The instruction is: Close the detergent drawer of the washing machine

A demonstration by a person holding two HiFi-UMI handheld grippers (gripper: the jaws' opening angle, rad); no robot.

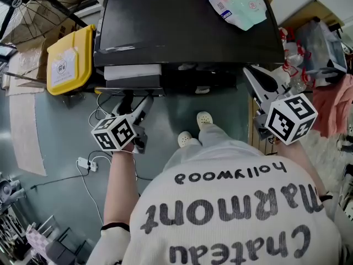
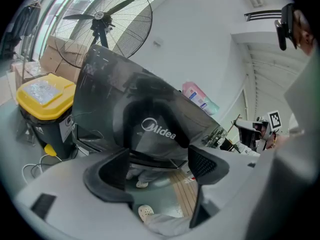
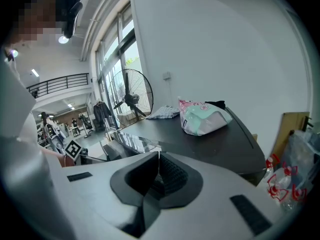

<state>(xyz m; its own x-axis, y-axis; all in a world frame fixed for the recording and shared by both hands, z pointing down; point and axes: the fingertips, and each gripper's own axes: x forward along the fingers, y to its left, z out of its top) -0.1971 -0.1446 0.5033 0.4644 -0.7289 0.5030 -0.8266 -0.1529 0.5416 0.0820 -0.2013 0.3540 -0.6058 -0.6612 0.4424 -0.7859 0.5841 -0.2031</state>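
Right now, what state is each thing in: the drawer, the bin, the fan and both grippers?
Drawer: pulled out, not yet closed.
Bin: lid shut.
Fan: blades look still.
Left gripper: jaws apart, holding nothing.
Right gripper: jaws together, holding nothing.

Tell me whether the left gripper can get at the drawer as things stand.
Probably yes. The left gripper hangs just in front of the pulled-out drawer, jaws apart and empty. In the head view nothing shows between gripper and drawer.
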